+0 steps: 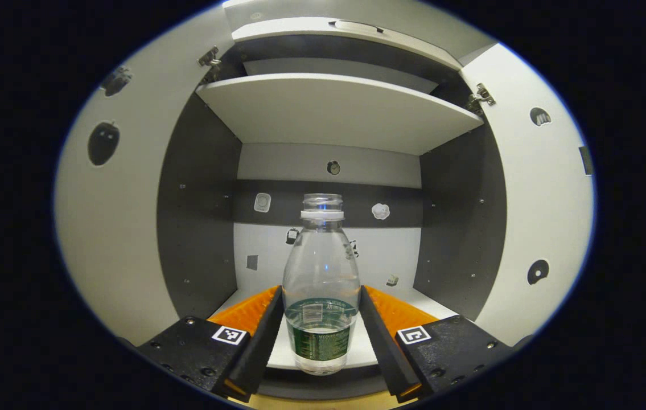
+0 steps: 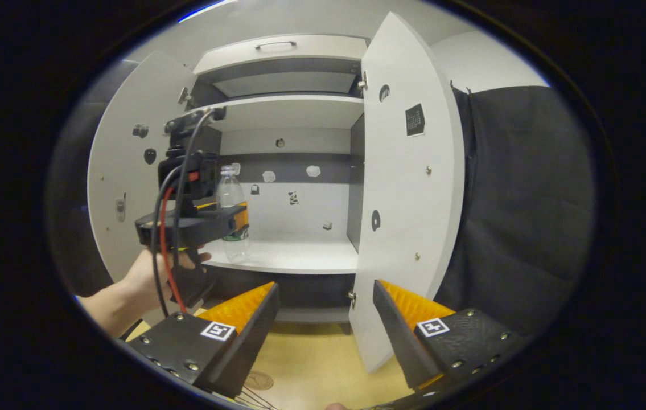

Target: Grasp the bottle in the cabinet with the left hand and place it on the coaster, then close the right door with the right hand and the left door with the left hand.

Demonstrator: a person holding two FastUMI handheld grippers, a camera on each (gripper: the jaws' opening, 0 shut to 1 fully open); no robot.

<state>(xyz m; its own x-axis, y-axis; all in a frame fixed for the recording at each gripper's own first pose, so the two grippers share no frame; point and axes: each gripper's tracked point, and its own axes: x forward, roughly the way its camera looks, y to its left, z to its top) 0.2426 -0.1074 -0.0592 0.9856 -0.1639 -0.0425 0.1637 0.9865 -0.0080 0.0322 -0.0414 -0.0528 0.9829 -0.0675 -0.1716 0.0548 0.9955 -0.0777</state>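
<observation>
A black cloth wall (image 2: 527,188) hangs at right, a pale wall (image 2: 482,60) above it, over a wooden desk (image 2: 311,359).

We note the following colours. The bottle (image 1: 321,285) is clear plastic with a white neck ring and a dark green label bearing a pale band. The cabinet (image 1: 459,228) has dark grey side walls; its back panel (image 1: 328,250) is light grey crossed by one dark grey stripe and dotted with small stickers. The shelves (image 1: 334,111) are white. Both doors (image 2: 408,188) are white with small black stickers. The desk (image 2: 311,359) is pale yellow wood. The left gripper (image 2: 197,222) body is black, trailing black and red cables (image 2: 163,250).
</observation>
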